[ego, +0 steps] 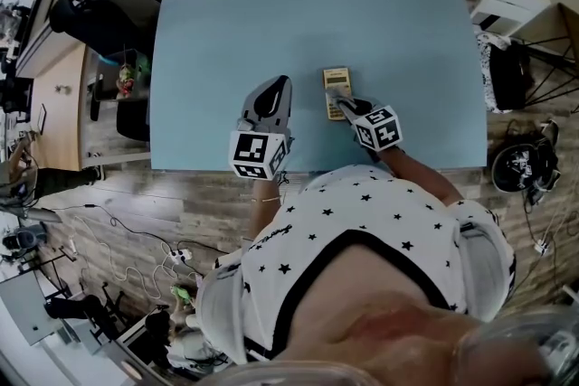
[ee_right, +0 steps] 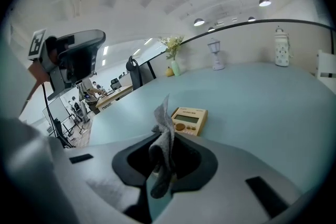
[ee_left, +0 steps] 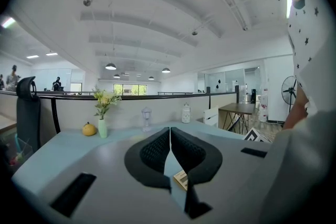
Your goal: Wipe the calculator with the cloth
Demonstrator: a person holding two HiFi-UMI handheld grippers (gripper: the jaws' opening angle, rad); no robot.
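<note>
The calculator (ego: 336, 89) lies flat on the table (ego: 412, 32), near its front edge. Its print is too small for me to read. My right gripper (ego: 349, 108) is clamped on the cloth (ee_right: 164, 131), which sticks up crumpled between the jaws at the calculator's near end. My left gripper (ego: 276, 91), jaws together on nothing, hangs just left of the calculator.
</note>
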